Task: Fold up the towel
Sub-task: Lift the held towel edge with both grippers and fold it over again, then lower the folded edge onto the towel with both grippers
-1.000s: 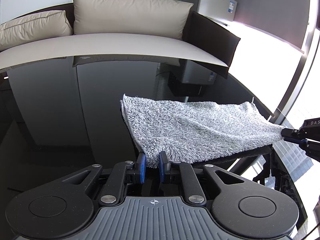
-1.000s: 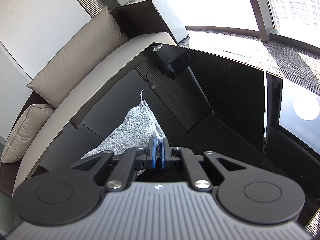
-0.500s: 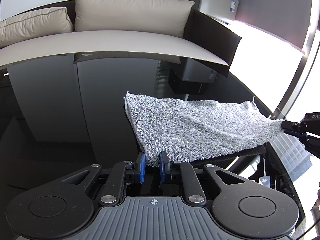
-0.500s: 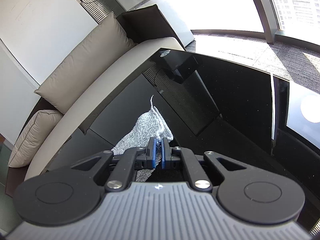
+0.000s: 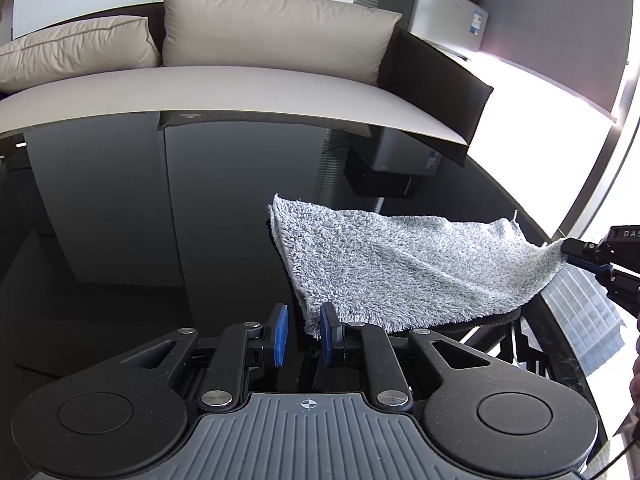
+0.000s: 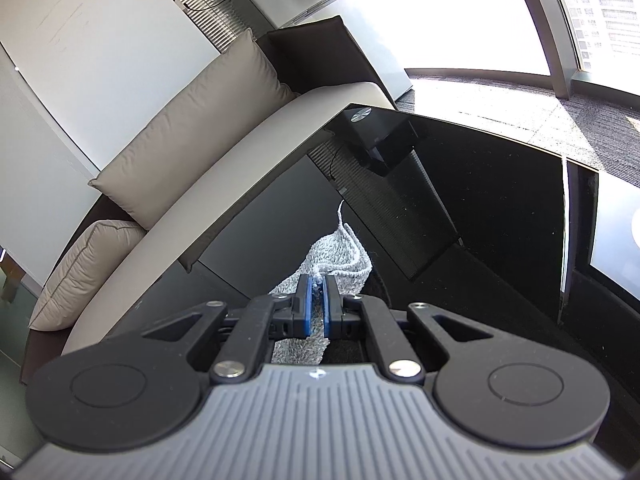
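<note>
A fluffy grey towel (image 5: 400, 268) lies folded on the glossy black table (image 5: 160, 220), its right end lifted off the surface. My left gripper (image 5: 303, 330) is open at the towel's near left corner; the corner hangs beside the right blue pad, no longer clamped. My right gripper (image 6: 316, 300) is shut on the towel (image 6: 340, 252) at its right corner. It also shows at the right edge of the left wrist view (image 5: 584, 256), holding that corner up.
A beige sofa (image 5: 240, 84) with two cushions runs along the table's far edge. A grey fridge with a microwave (image 5: 444, 20) stands at the back right. Bright windows and carpet lie beyond the table's right edge (image 6: 564, 168).
My left gripper's jaws have opened and let go of the towel corner. The right gripper, still shut on its corner, has carried it forward over the table.
</note>
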Available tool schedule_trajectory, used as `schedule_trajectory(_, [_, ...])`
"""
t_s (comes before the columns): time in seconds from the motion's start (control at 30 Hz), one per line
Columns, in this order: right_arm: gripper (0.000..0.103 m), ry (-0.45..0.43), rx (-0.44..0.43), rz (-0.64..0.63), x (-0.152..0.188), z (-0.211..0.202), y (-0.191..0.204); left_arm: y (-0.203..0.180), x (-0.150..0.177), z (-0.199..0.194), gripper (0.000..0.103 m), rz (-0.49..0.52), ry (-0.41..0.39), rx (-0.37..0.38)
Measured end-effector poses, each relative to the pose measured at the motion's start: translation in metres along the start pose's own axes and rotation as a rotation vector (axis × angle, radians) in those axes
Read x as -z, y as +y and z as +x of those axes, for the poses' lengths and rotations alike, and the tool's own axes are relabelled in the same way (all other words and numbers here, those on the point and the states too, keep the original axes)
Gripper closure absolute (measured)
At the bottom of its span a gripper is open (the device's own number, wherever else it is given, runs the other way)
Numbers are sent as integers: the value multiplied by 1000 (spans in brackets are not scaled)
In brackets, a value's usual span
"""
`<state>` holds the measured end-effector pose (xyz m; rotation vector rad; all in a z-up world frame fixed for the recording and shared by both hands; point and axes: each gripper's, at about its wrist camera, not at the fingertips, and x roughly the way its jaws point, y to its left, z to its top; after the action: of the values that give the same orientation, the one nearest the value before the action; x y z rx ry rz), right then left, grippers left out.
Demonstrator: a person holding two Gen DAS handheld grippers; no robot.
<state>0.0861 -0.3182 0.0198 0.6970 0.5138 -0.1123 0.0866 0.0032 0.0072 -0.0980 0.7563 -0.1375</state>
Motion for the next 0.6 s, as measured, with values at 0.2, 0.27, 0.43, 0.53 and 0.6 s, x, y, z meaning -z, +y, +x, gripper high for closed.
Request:
schedule_trajectory(0.2, [98, 12, -4, -20, 5, 3, 5, 3, -1, 6, 87, -11, 9, -1])
schedule_trajectory(0.27, [98, 10, -4, -24, 6, 3, 5, 3, 0, 9, 87, -11, 19, 4])
schedule_trajectory(0.43, [98, 5, -27, -26, 3, 6, 10, -1, 4, 13, 86, 10, 34, 2])
schedule_trajectory(0.53, [98, -1, -70, -34, 2, 8, 21, -1, 5, 13, 87, 12, 33, 1])
schedule_trajectory(0.6, [98, -3, -122, -48, 1, 10, 33, -1, 6, 13, 87, 13, 33, 3])
